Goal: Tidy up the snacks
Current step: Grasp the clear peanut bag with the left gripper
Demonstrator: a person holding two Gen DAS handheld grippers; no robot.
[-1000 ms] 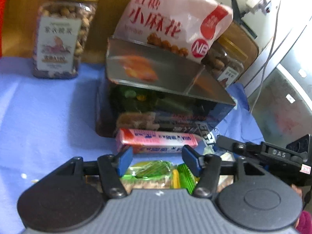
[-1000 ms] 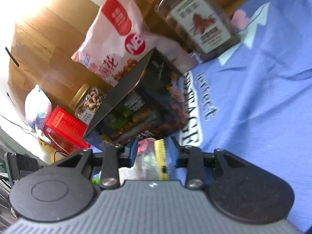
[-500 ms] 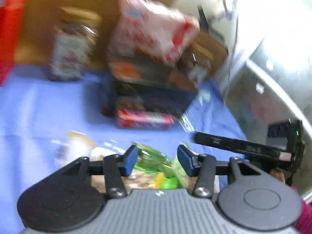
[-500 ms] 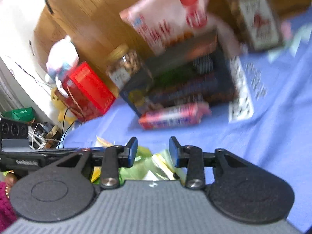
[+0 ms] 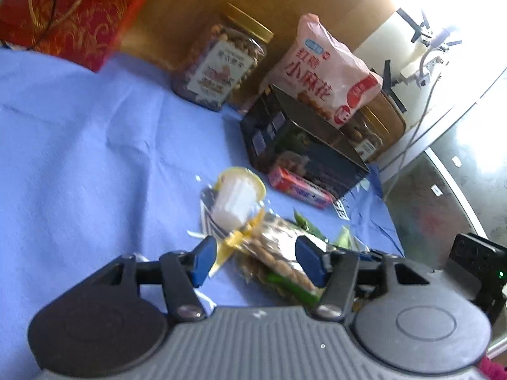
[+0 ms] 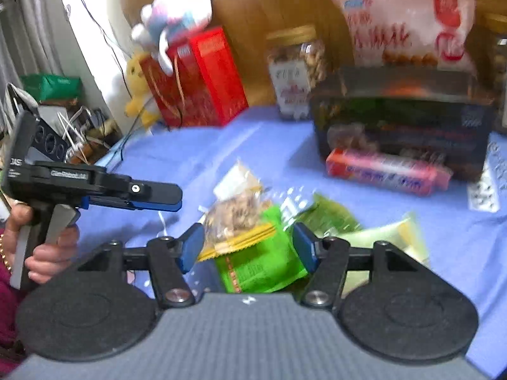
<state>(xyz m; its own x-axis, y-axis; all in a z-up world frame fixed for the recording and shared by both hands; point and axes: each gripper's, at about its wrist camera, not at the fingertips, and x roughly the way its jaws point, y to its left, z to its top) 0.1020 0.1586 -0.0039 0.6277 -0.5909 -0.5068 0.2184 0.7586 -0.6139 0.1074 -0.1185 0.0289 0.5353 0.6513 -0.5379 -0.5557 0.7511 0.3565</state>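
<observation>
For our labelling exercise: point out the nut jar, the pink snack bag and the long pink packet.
nut jar (image 5: pixel 221 63), left wrist view, on its label.
pink snack bag (image 5: pixel 320 69), left wrist view, on its printed front.
long pink packet (image 6: pixel 386 171), right wrist view, mid-length.

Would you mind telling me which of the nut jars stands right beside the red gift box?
The gold-lidded jar left of the dark box; the other jar sits far right.

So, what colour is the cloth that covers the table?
The cloth is light blue with some white print; the left wrist view shows it best.

Daylight glares white at the upper right of the left view; the right view is smeared, probably by motion, with fisheye bending at the edges.
</observation>
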